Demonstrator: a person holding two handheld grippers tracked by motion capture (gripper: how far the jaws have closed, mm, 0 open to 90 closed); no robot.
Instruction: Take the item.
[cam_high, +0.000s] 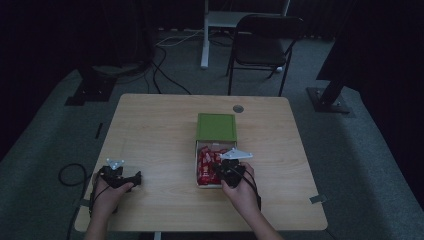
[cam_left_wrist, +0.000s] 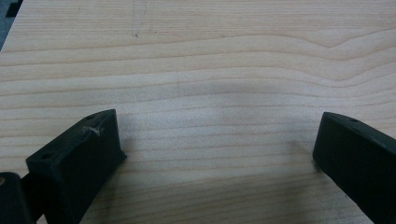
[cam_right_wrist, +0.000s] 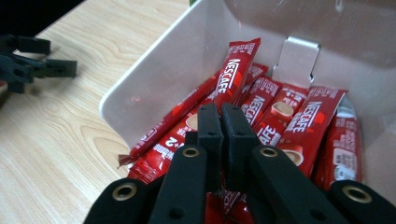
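The light wooden bench stands on grey carpet in a dim room. Nearest the person, the left tongs rest over bare wood with jaws wide apart, nothing between them. The right tongs are drawn together inside the white box, among red Nescafé sachets; whether one is pinched cannot be told. The box's green lid lies beyond, a black chair farther back.

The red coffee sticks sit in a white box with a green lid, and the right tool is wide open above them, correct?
Not quite: the right tool is shut, jaws together among the red coffee sticks, as the right gripper view shows. The white box and green lid are right.
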